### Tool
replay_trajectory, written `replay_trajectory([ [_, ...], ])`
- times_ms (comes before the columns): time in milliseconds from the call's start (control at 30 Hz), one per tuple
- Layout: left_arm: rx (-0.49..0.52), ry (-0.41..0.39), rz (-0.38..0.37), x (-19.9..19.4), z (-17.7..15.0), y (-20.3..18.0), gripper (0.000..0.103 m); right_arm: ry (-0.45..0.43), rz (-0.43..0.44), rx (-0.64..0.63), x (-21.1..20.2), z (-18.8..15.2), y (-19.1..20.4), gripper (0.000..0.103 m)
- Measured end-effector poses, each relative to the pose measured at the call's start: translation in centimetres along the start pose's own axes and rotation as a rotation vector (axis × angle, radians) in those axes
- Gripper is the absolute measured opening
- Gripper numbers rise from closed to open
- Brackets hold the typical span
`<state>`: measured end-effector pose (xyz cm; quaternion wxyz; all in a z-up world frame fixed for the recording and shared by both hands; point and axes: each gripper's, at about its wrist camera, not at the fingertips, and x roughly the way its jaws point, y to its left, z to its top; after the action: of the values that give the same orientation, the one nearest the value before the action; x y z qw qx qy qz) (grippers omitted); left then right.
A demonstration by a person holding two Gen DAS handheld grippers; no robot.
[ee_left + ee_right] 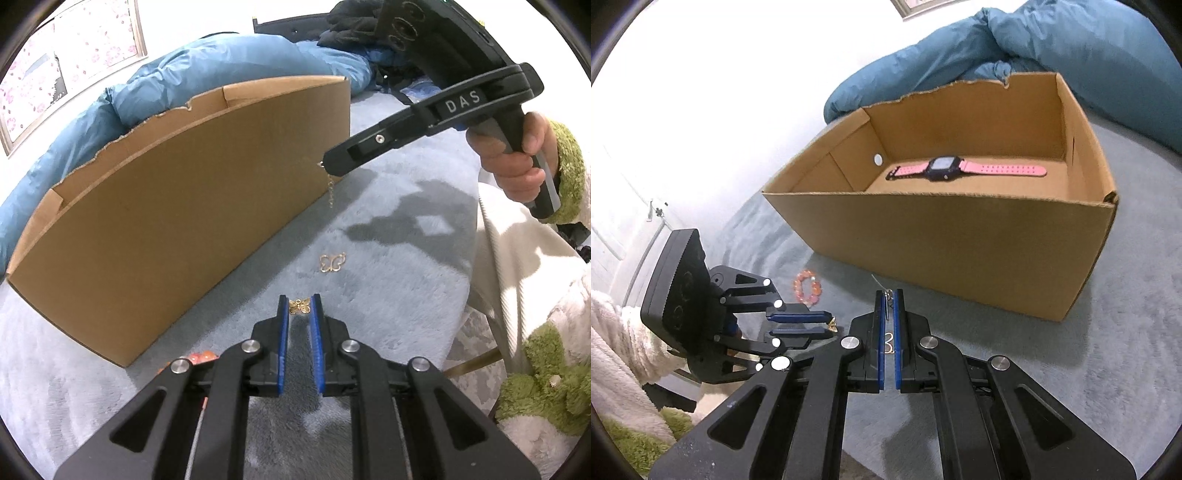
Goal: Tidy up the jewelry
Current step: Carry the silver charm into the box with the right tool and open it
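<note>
Only the pink watch (947,170) lies in the cardboard box (960,240); the left gripper (299,301) pinches a butterfly charm (299,306), the right gripper (889,295) clamps a thin chain (330,188), while a butterfly pendant (332,263) and bead bracelet (807,290) wait on the bed (1071,369).

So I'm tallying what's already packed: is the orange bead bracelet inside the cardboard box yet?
No, the bead bracelet lies on the grey blanket outside the cardboard box, which holds only the pink watch.

Lighting: bright, even, from overhead. Wall (701,110) blown out to white glare in the right wrist view. Hard-edged dark shadow of the right tool (325,165) on the grey blanket (406,258). Strong fisheye bending; black vignette at corners. Focus sharp centrally, softer at edges.
</note>
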<state>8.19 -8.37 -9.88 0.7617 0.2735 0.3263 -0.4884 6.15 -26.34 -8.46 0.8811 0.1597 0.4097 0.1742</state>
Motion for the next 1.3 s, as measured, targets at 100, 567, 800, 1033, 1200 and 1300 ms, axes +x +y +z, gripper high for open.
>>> replay_trajectory([
  [100, 0.003, -0.014, 0.013, -0.7, 0.4, -0.2, 0.011, -0.015, 0.001, -0.015, -0.5, 0.2, 0.5, 0.002],
  [567, 0.053, -0.155, 0.062, -6.4, 5.0, 0.2, 0.011, -0.150, 0.013, -0.106, -4.9, 2.6, 2.9, 0.002],
  [800, 0.081, -0.238, 0.098, -7.9, 8.8, 2.2, 0.011, -0.228, -0.008, -0.173, -6.7, 5.4, 3.5, 0.002],
  [1033, 0.116, -0.212, 0.111, -5.0, 12.0, 4.8, 0.011, -0.235, -0.089, -0.202, -5.8, 7.8, 2.1, 0.002],
  [1200, 0.122, -0.146, 0.077, -1.7, 13.6, 6.2, 0.011, -0.185, -0.206, -0.185, -2.9, 9.0, -0.2, 0.002],
  [1300, 0.122, -0.105, 0.049, 0.3, 14.5, 6.9, 0.011, -0.154, -0.267, -0.189, -1.6, 9.2, -1.2, 0.002],
])
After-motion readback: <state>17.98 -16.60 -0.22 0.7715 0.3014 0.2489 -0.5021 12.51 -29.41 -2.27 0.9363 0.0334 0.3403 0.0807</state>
